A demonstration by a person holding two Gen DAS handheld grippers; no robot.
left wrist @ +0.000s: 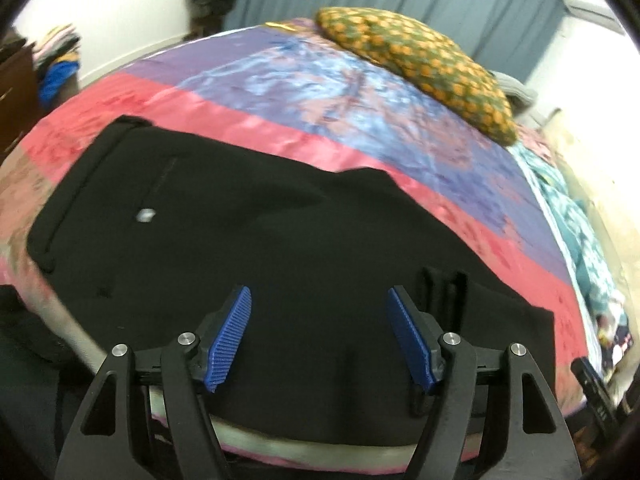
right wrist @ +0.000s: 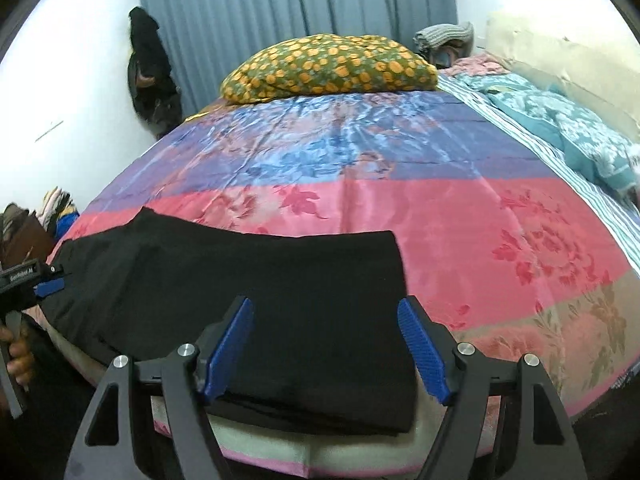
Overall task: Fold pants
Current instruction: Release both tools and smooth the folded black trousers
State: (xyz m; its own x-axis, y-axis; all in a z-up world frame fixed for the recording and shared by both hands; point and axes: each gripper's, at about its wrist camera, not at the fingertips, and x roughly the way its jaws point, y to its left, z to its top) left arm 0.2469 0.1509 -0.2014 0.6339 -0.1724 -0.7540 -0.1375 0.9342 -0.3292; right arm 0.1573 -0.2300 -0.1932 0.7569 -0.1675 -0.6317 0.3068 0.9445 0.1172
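Black pants (left wrist: 240, 240) lie flat and folded on the bed, the waistband (left wrist: 60, 208) at the left end. My left gripper (left wrist: 319, 294) hangs open just above the pants near the bed's front edge, with nothing between its blue pads (left wrist: 230, 340). In the right wrist view the pants (right wrist: 260, 300) end in a straight folded edge. My right gripper (right wrist: 325, 303) stands open over that right end, and its pads are clear of the cloth. The left gripper (right wrist: 50, 280) shows at the far left of this view, held by a hand (right wrist: 18, 356).
The bedcover (right wrist: 480, 240) is pink, blue and purple. A yellow-dotted pillow (right wrist: 328, 68) lies at the far end and a teal blanket (right wrist: 560, 128) is bunched along the right side. Dark clothes (right wrist: 150, 76) hang by the curtain. A pile of clothes (left wrist: 60, 56) sits at the left.
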